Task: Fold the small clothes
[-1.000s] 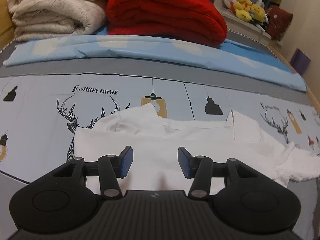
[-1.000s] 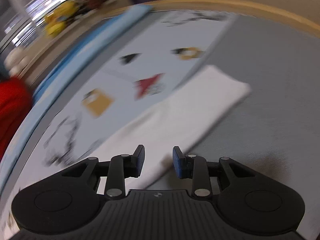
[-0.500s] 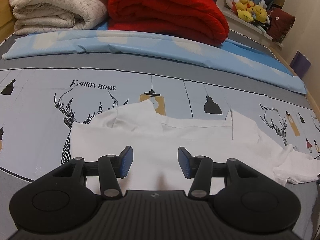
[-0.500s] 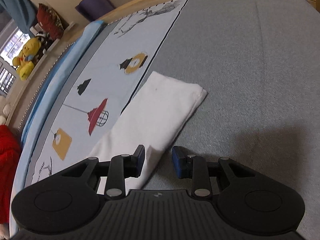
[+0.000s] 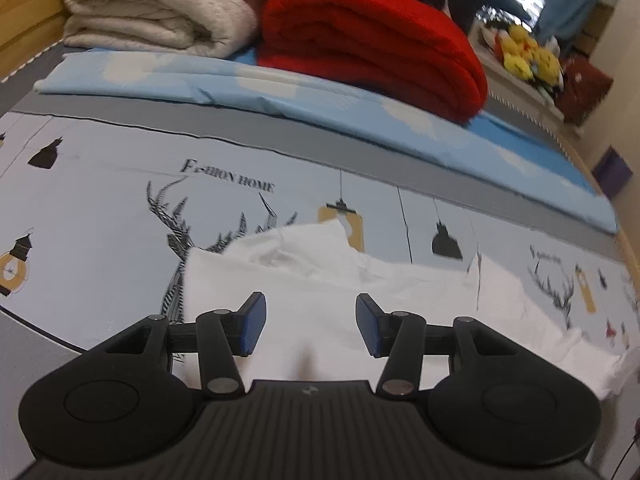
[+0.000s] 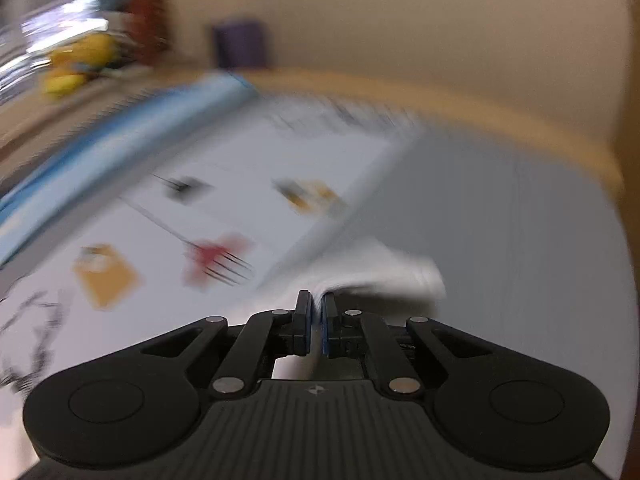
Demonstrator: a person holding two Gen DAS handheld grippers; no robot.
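Note:
A white small garment (image 5: 320, 280) lies spread and rumpled on the printed bed sheet (image 5: 100, 216). My left gripper (image 5: 310, 328) is open and empty, hovering over the garment's near edge. In the right wrist view, which is blurred by motion, my right gripper (image 6: 316, 320) is shut on the white garment's sleeve (image 6: 384, 276), which bunches up just beyond the fingertips and lifts off the grey sheet (image 6: 500, 260).
A folded red blanket (image 5: 368, 40) and a cream blanket (image 5: 160, 8) sit on a blue pillow strip (image 5: 280, 92) at the back. Yellow plush toys (image 5: 524, 56) lie on a ledge far right. A wooden bed edge (image 6: 480, 120) curves behind the sleeve.
My right gripper has closed on the sleeve and is moving fast with it. The left gripper has shifted slightly, still open over the garment.

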